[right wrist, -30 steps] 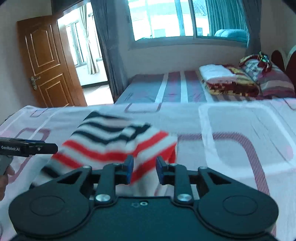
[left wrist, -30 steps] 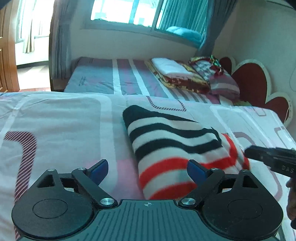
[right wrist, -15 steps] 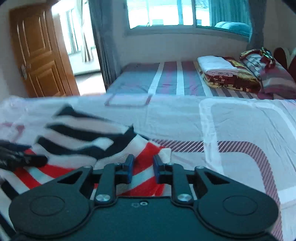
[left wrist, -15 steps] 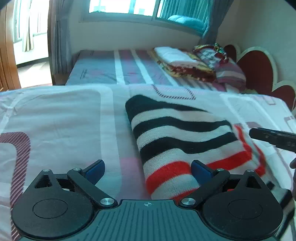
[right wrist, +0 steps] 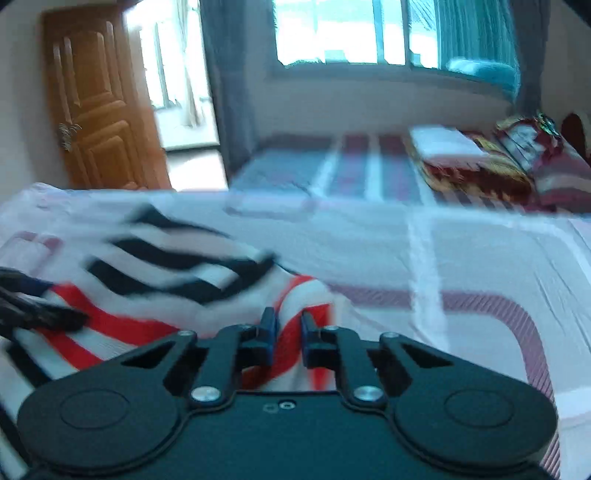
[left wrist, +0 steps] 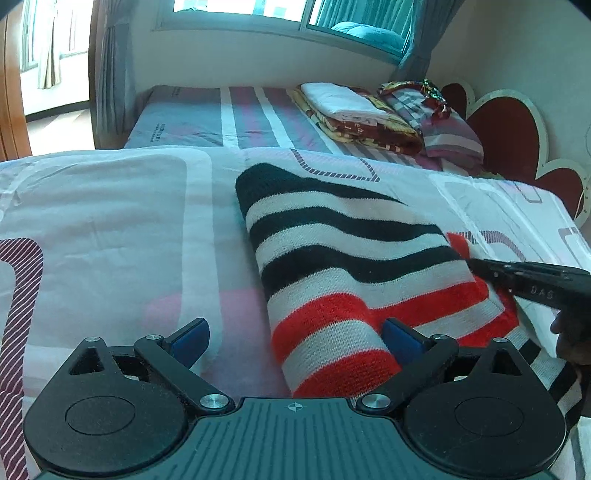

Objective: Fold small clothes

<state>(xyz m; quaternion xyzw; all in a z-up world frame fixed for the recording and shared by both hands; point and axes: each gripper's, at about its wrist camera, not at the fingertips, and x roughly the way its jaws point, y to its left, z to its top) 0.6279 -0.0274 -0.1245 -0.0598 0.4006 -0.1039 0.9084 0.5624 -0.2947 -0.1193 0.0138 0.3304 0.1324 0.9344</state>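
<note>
The right hand-held gripper (right wrist: 284,334) has dropped lower and just squeezed onto the red, white and black striped knitted sweater (left wrist: 354,273). The sweater lies folded on the pink-and-white patterned bed sheet (left wrist: 110,221). The left hand-held gripper (left wrist: 295,338) gapes wide by a second striped bed (left wrist: 229,118) under the window (left wrist: 295,11).

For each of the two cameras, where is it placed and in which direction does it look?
Left wrist view: sits on the left gripper, looking forward and down over the striped sweater on the bed; its own open fingers show, and the right gripper enters from the right.
Right wrist view: sits on the right gripper, looking along the bed toward the window; its fingers, which have just been closing, pinch the sweater's edge, and the left gripper shows at left.
Shared: sweater, bed, window, folded blankets.
</note>
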